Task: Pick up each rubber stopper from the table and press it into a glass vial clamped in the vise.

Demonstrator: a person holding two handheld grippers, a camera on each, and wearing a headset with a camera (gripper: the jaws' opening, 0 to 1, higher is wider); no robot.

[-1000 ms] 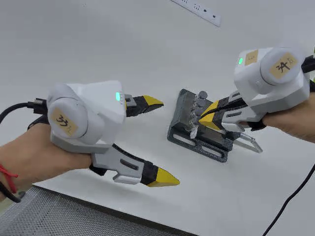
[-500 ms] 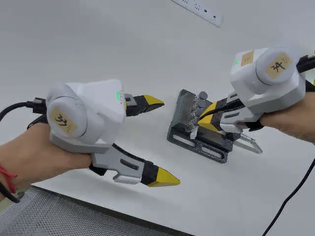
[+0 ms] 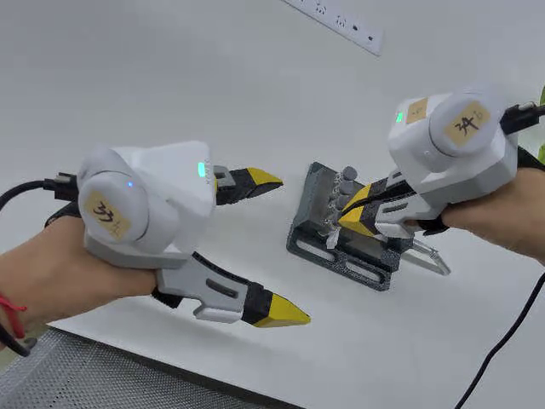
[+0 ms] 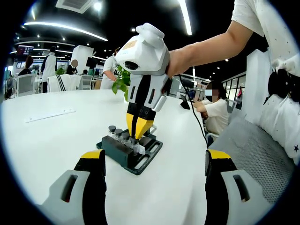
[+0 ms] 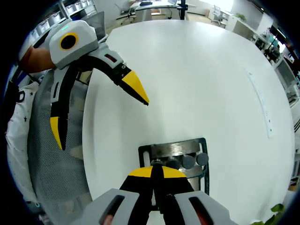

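The left gripper [image 3: 274, 244] has its fingers [image 3: 264, 177] spread wide, holding and touching nothing, above the bare table [image 3: 170, 85]. The right gripper [image 3: 345, 220] has its fingers drawn together to a thin slit, tips down on the near end of the row of vials [image 3: 341, 192] in the vise [image 3: 336, 254]. Whether a stopper is pinched between them cannot be told.

The vials stand upright, mouths up, with dark stoppers [image 5: 187, 161] on top. Their row runs along the vise jaw, leading away to the right of the right fingertips and well ahead of the left ones.

The right gripper view looks down its own closed tips [image 5: 154, 169] and shows three stoppered vials beside them, plus the left gripper [image 5: 100, 121] open at upper left. The left gripper view [image 4: 154, 157] shows the vise [image 4: 117, 151] side-on, with the right gripper [image 4: 138, 133] pointing straight down onto the row.
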